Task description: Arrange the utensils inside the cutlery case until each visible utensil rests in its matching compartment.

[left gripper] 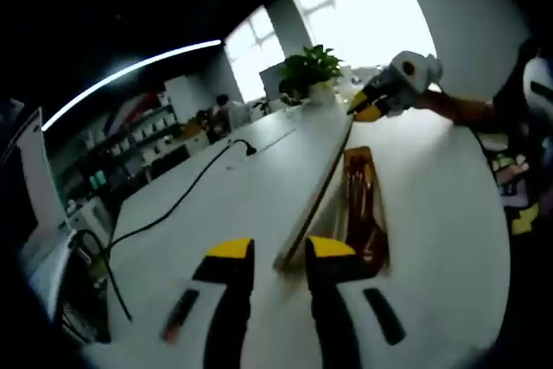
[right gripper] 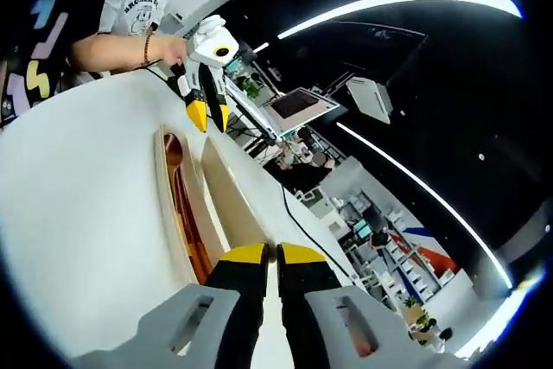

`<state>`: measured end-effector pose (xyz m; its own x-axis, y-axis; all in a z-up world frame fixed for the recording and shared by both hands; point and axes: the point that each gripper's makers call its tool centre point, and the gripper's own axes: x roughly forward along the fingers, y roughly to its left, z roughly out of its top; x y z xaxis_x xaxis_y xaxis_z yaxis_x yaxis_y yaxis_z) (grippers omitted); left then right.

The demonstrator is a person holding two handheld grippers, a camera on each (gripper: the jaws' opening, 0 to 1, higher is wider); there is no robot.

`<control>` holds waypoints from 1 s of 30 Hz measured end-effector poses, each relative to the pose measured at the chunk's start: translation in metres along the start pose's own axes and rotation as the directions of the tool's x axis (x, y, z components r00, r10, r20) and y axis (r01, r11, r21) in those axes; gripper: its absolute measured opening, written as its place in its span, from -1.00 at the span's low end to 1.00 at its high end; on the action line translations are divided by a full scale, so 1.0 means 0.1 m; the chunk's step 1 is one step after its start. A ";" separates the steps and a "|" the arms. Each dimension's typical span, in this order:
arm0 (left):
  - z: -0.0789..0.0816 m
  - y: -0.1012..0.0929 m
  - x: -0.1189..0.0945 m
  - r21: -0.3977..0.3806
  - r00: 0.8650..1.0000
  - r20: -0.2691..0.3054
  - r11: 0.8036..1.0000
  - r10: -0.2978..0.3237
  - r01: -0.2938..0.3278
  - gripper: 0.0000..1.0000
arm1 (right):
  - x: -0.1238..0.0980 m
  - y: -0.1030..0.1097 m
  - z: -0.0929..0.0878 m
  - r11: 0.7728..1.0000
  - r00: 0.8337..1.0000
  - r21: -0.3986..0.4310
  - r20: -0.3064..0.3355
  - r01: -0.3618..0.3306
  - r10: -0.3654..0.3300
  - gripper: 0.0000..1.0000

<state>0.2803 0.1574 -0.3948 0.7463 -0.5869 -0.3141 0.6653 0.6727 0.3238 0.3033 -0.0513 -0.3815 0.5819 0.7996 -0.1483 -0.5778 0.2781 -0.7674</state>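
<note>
Left gripper (left gripper: pixel 282 250): jaws spread, straddling the near end of the case lid (left gripper: pixel 315 196), pads not touching. Cutlery case (left gripper: pixel 363 205) lies on the white table (left gripper: pixel 216 205) at 3 o'clock of the lid, utensils inside. Right gripper (right gripper: pixel 263 254): jaws nearly together, grip unclear

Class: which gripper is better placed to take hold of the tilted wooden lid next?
Probably the left gripper: its open jaws straddle the end of the lid, beside the cutlery case. The right gripper looks nearly closed.
</note>
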 end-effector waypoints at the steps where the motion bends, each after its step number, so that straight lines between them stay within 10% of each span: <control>1: 0.00 0.05 -0.01 0.034 1.000 -0.018 0.999 0.026 -0.025 -0.50 | 0.00 0.00 0.00 1.000 1.000 0.006 0.001 -0.002 0.001 -0.95; 6: -0.23 -0.04 -0.02 0.192 0.980 -0.199 0.981 0.027 0.012 -0.56 | 0.06 0.02 -0.01 1.000 1.000 0.021 -0.004 -0.015 0.015 -0.95; 30: -0.26 0.03 0.16 0.175 0.971 -0.220 0.983 0.090 -0.052 -0.88 | 0.11 -0.03 -0.04 1.000 0.999 0.016 -0.039 0.013 -0.013 -0.94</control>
<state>0.2934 0.1621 -0.4219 0.7802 -0.4099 -0.4725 0.6192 0.6132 0.4906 0.3131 -0.0456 -0.3835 0.6112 0.7745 -0.1630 -0.5793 0.2975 -0.7589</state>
